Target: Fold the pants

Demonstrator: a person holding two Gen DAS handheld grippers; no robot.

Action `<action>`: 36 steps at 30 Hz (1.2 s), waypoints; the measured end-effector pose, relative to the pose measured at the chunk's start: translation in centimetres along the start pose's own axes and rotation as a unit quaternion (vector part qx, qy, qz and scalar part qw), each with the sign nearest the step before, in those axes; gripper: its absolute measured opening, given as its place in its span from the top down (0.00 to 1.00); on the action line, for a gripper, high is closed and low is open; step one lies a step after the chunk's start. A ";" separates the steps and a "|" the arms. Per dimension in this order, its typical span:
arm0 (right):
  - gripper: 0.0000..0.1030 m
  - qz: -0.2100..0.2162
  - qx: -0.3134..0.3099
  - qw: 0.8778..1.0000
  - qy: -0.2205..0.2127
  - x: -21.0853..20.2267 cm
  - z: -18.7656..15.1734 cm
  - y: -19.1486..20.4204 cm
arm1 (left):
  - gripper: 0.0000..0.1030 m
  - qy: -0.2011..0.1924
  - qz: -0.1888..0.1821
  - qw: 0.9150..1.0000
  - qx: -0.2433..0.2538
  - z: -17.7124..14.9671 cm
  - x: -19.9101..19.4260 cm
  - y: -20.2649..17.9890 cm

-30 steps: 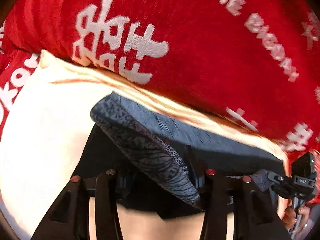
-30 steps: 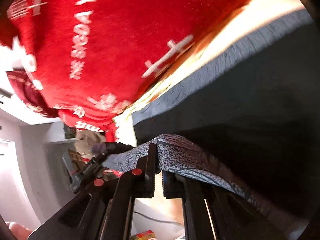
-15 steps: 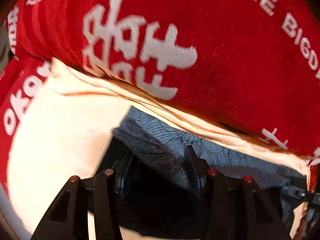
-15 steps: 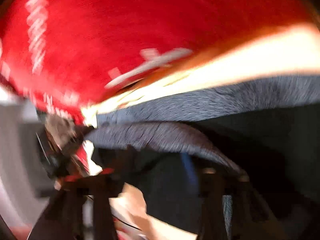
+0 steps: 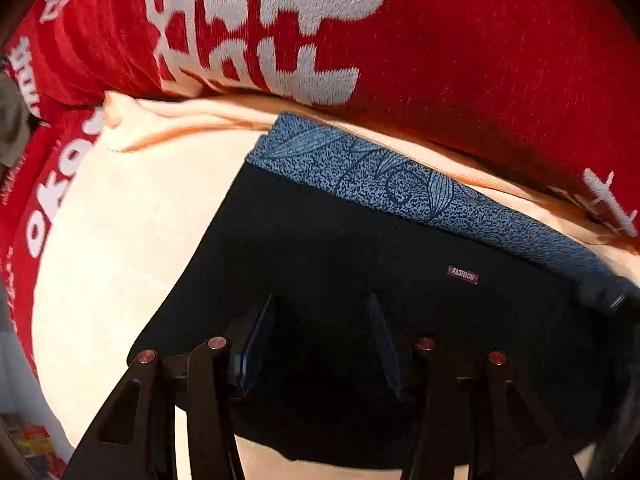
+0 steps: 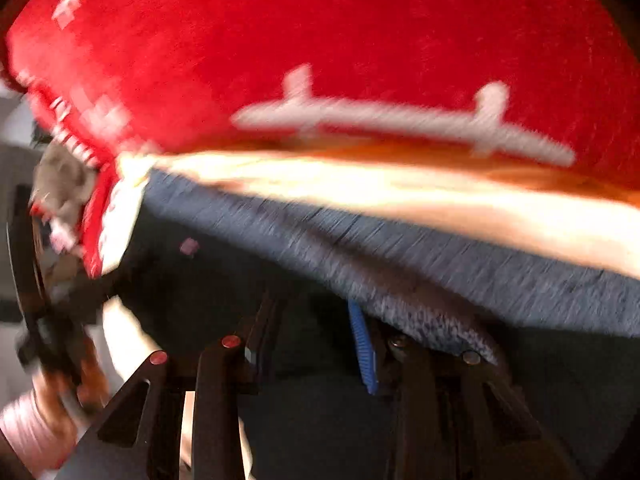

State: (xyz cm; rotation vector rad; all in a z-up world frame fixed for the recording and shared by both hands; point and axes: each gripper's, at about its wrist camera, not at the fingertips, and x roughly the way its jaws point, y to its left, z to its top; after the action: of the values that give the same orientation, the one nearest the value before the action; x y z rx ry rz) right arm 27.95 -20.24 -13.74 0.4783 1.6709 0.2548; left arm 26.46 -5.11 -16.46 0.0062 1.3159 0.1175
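The red blanket (image 5: 460, 60) with white lettering fills the far side of both views; a cream sheet (image 5: 120, 220) lies in front of it as my work surface. The pants (image 5: 320, 260), black with a blue-grey patterned waistband (image 5: 400, 188), lie spread on that sheet, the waistband running along the far edge, close to the blanket. A small label (image 5: 463, 275) sits just below the band.

Step in hand, as I judge it: one fold has been laid down and released. My left gripper (image 5: 320, 332) stands partly open above the black cloth, with nothing between its fingers. My right gripper (image 6: 312, 332) has just been closing from a wider opening; its jaws stand apart, and a fold of waistband lies over the right finger. The right view is blurred, so I cannot tell whether any cloth is pinched.

Next move calls for: locate a free edge of the pants with each gripper, close on it, and carry it across evenly.
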 end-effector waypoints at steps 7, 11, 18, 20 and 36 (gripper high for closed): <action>0.55 0.039 0.058 0.995 -0.066 -7.4 -2.6 -3.1 | 0.51 0.009 -0.008 0.999 0.050 -1.3 -4.9 -2.5; 0.55 0.031 0.111 0.989 -0.095 -12.5 -7.3 -7.0 | 0.51 0.031 -0.047 0.994 0.096 -3.6 -7.4 -5.6; 0.54 0.012 0.240 0.964 -0.115 -18.8 -21.9 -14.8 | 0.51 0.076 -0.156 0.962 0.210 -9.5 -9.6 -15.1; 0.55 -0.003 0.293 0.949 -0.120 -20.1 -27.5 -16.8 | 0.51 0.096 -0.208 0.941 0.249 -11.6 -9.8 -18.8; 0.52 0.062 0.501 0.834 -0.222 -18.4 -50.3 -23.7 | 0.31 0.152 -0.279 0.906 0.278 -17.4 -8.0 -30.6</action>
State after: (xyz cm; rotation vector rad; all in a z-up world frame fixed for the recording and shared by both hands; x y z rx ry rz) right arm -23.54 -44.35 0.45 1.3197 1.1946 -0.6551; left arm 10.22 -37.36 -15.29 0.0995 1.5761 -0.7780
